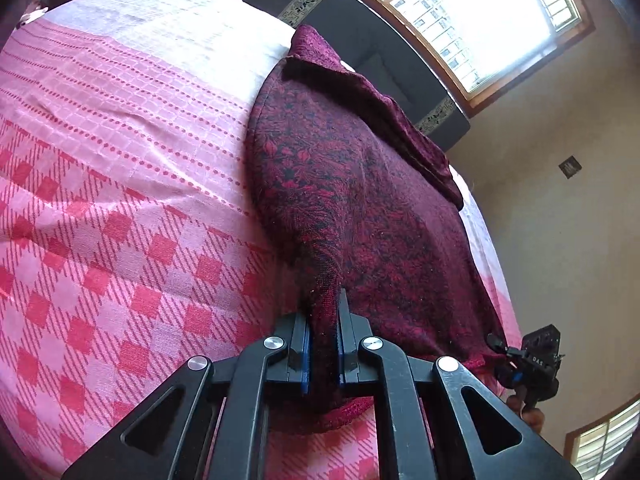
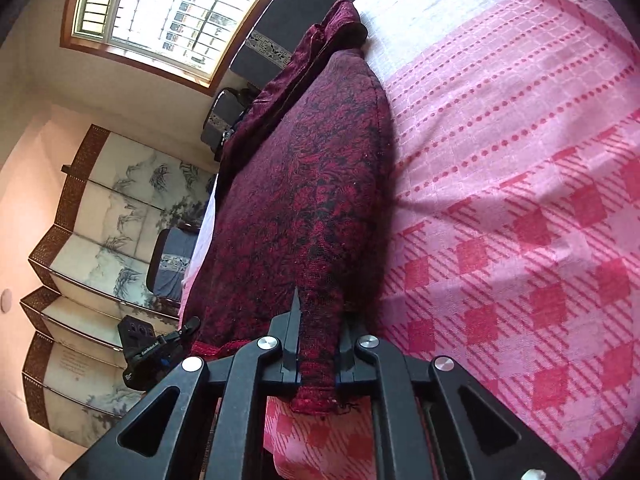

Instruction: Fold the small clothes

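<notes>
Two tongs clamped on maroon garment (image 1: 352,208) hem, left tongs (image 1: 323,340), right tongs (image 2: 318,344)

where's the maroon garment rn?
The maroon garment lies on the pink checked bedspread along its window-side edge, near corners pinched by the left gripper and right gripper.

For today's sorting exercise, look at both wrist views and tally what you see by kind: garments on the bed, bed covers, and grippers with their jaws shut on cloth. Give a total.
Garments, dark red patterned cloth: 1
Bed covers, pink checked bedspread: 1
Grippers shut on the cloth, left gripper and right gripper: 2
Total: 4
</notes>
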The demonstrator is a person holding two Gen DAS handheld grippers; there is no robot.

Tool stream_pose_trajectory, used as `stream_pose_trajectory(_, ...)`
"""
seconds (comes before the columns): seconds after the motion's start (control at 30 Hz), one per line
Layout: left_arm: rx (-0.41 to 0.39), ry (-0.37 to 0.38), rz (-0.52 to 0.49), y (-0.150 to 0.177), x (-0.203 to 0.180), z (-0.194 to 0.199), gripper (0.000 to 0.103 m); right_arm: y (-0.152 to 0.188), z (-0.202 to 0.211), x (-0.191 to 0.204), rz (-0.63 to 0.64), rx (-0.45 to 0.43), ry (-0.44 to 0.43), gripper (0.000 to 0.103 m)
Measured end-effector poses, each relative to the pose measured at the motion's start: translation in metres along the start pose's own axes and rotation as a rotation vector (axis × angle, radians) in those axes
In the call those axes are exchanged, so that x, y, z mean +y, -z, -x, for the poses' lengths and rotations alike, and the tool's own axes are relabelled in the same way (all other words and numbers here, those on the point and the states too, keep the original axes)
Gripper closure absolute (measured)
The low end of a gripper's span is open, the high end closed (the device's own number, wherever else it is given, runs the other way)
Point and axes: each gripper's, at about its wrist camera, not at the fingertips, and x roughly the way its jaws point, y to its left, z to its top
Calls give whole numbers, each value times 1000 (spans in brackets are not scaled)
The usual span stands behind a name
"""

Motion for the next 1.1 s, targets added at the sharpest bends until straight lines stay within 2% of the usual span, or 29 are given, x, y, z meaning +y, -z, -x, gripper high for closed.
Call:
stream_pose_trajectory(0.17, -16, 14, -53, 10, -13, 32, 94, 20, 22, -2, -35, -24, -65, 95)
stream_pose_trajectory(0.33, -8, 8, -105, 40, -21, 63, 94, 55, 47, 2, -47, -19, -88, 95)
stream_pose_trajectory(0.53, 13, 22, -93, 93, -18, 96, 94, 109, 81, -1, -75, -12, -93, 95)
stream_pose_trajectory(0.7, 38, 29, -83, 119, -19, 117, 94, 140, 104, -4, -120, -7, -104, 95)
stream_pose_trajectory(0.8, 31, 39, -91, 117, -26, 130, 94, 143, 113, 0, -135, -2, -115, 95)
stream_pose_trajectory(0.9, 10, 86, -75, 102, -35, 138, 93, 137, 119, 11, -139, -8, -143, 95)
stream_pose_trajectory(1.0, -18, 135, -86, 73, -52, 141, 93, 115, 130, 26, -113, -57, -167, 94)
stream_pose_trajectory(1.1, -61, 165, -136, 39, -76, 139, 93, 77, 139, 45, -69, -119, -195, 94)
